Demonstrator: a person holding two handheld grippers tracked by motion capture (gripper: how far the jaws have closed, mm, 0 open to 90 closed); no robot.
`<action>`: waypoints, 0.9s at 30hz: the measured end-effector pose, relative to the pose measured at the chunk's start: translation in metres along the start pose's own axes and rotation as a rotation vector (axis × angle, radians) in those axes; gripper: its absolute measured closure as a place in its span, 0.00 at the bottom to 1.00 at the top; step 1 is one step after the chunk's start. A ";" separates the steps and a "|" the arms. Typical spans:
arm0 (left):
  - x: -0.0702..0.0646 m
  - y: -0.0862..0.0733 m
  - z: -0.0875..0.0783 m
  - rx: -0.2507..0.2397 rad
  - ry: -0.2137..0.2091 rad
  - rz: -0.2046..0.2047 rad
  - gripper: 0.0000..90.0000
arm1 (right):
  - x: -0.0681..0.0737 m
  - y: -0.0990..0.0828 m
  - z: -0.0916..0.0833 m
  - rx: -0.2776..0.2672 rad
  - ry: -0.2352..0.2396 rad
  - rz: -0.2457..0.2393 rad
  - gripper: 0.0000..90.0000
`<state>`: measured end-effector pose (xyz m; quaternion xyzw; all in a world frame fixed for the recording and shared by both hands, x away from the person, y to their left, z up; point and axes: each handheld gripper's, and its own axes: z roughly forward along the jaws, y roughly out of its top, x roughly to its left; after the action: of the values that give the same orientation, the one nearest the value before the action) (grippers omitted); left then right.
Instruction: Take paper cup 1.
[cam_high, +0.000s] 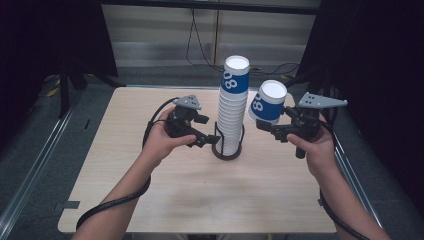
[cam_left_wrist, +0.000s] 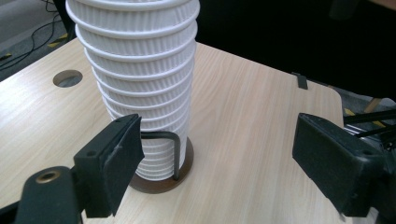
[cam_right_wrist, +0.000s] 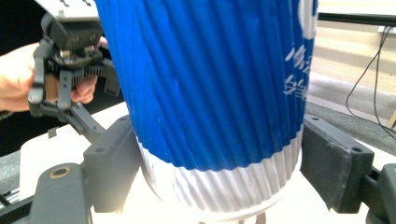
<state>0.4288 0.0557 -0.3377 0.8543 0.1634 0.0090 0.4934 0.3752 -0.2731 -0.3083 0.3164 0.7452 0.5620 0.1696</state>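
Observation:
A tall stack of upside-down ribbed paper cups (cam_high: 233, 110) stands in a brown-based wire holder (cam_high: 226, 152) at the middle of the table; its top cup is blue. In the left gripper view the white stack (cam_left_wrist: 144, 88) rises just beyond the left jaw. My left gripper (cam_high: 209, 131) (cam_left_wrist: 219, 140) stands open beside the holder's base, with nothing between its pads. My right gripper (cam_high: 270, 126) (cam_right_wrist: 219, 154) is shut on a single blue cup (cam_high: 267, 102) (cam_right_wrist: 210, 93), held upside down and tilted, to the right of the stack and apart from it.
The light wooden table (cam_high: 200, 200) has a round hole (cam_left_wrist: 67, 78) near its far side. Cables (cam_high: 200, 55) lie on the floor behind it, and dark curtains hang at both sides. My other hand and its gripper (cam_right_wrist: 65, 70) are seen at the left of the right gripper view.

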 end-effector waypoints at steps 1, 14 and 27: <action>-0.001 0.000 0.000 0.003 -0.002 0.003 0.18 | 0.001 -0.005 0.002 0.007 0.010 0.001 0.21; -0.004 -0.006 -0.002 0.008 -0.010 0.003 0.18 | 0.002 -0.035 0.010 0.053 0.031 0.015 0.21; -0.008 -0.008 -0.002 0.010 -0.024 0.011 0.18 | 0.009 -0.053 0.021 0.086 0.057 0.020 0.21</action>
<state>0.4183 0.0583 -0.3426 0.8576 0.1529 0.0005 0.4911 0.3665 -0.2604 -0.3642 0.3147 0.7701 0.5398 0.1289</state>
